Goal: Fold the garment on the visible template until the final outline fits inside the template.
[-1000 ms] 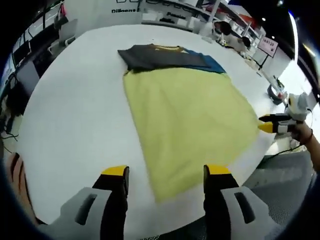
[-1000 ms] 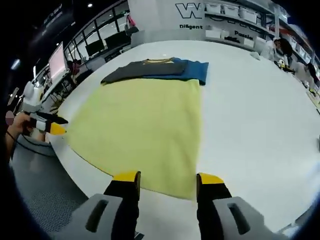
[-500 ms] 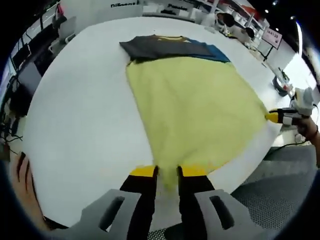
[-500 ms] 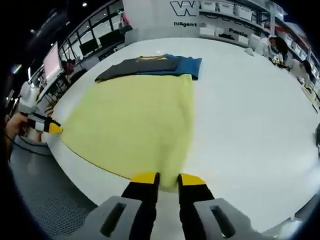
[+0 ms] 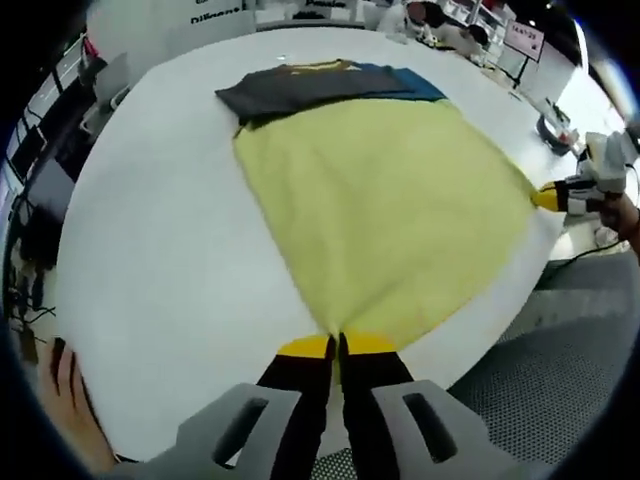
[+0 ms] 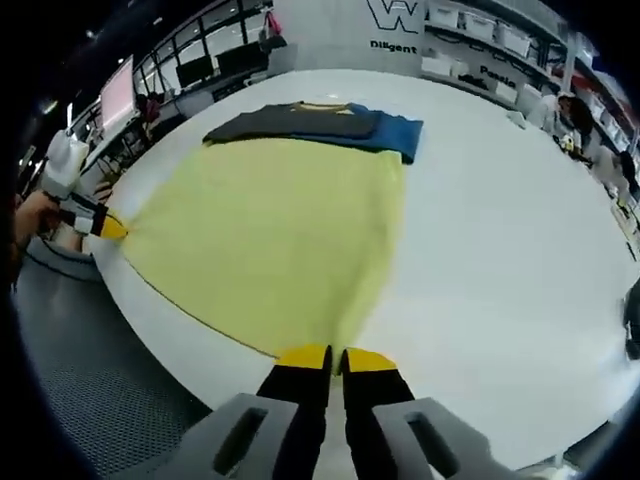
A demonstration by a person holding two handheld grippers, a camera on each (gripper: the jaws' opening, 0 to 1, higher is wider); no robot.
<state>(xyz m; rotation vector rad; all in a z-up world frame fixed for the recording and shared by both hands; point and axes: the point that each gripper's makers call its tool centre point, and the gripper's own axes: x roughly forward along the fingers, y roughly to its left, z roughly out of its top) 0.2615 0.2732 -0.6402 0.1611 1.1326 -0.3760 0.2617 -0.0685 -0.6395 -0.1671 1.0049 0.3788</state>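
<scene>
A yellow garment (image 5: 380, 190) lies spread flat on the white round table (image 5: 150, 250). My left gripper (image 5: 337, 345) is shut on its near corner at the table's edge. In the right gripper view the same yellow garment (image 6: 270, 225) stretches away from my right gripper (image 6: 335, 355), which is shut on the other near corner. Each gripper also shows in the other's view, pinching its corner: the right gripper (image 5: 548, 197) at the right and the left gripper (image 6: 112, 228) at the left. The hem between them looks taut.
A folded dark grey garment (image 5: 290, 88) and a blue one (image 5: 415, 85) lie at the far end of the yellow cloth. Grey mesh floor (image 6: 90, 390) lies beyond the table's edge. A hand (image 5: 75, 400) rests at the lower left. Desks and a monitor (image 6: 117, 92) stand behind.
Both grippers went from open beside the garment's near corners to shut on them. The cloth's near edge has been drawn a little toward the table's edge.
</scene>
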